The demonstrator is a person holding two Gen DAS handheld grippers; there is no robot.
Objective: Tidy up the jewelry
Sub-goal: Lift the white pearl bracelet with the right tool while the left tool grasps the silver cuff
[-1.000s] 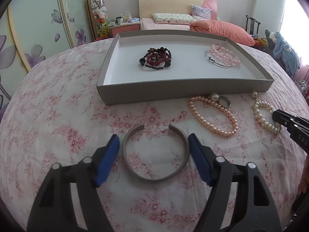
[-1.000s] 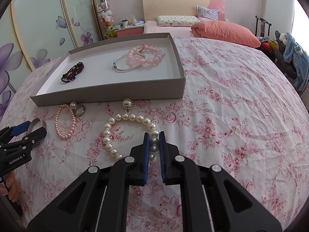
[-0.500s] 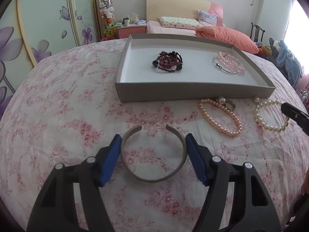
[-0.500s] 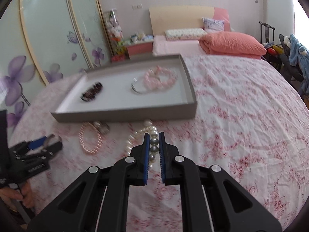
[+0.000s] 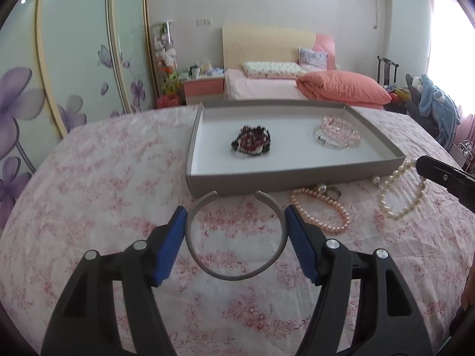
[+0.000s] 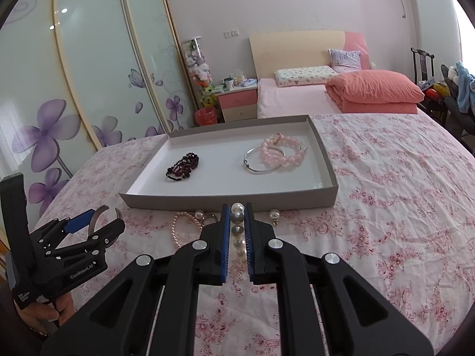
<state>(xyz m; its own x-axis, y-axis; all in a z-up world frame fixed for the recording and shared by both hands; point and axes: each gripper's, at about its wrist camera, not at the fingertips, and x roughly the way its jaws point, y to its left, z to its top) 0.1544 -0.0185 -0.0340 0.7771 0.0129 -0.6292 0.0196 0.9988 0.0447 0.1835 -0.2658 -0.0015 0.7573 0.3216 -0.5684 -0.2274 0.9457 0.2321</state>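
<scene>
My left gripper (image 5: 235, 216) is shut on a silver open cuff bangle (image 5: 237, 277), gripping its two sides and holding it above the flowered cloth; the right wrist view shows that left gripper (image 6: 107, 219) raised at the left. My right gripper (image 6: 237, 207) is shut on a white pearl bracelet (image 6: 237, 230), whose loop hangs from its tip (image 5: 394, 215). Just ahead lies a grey tray (image 6: 228, 197) with a dark red bead bracelet (image 6: 182, 167), a pink bead bracelet (image 6: 280, 152) and a thin silver bangle (image 6: 258, 167).
On the cloth in front of the tray lie a peach pearl bracelet (image 5: 326, 207), a pearl ring (image 5: 328, 190) and a small pearl piece (image 6: 273, 215). A bed with an orange quilt (image 6: 377, 89) stands behind. Flowered wardrobe doors (image 6: 89, 89) run along the left.
Both grippers have risen with their pieces: the cuff has come up off the cloth, and the pearl bracelet now hangs from the right gripper. Both views tilted up toward the tray.
</scene>
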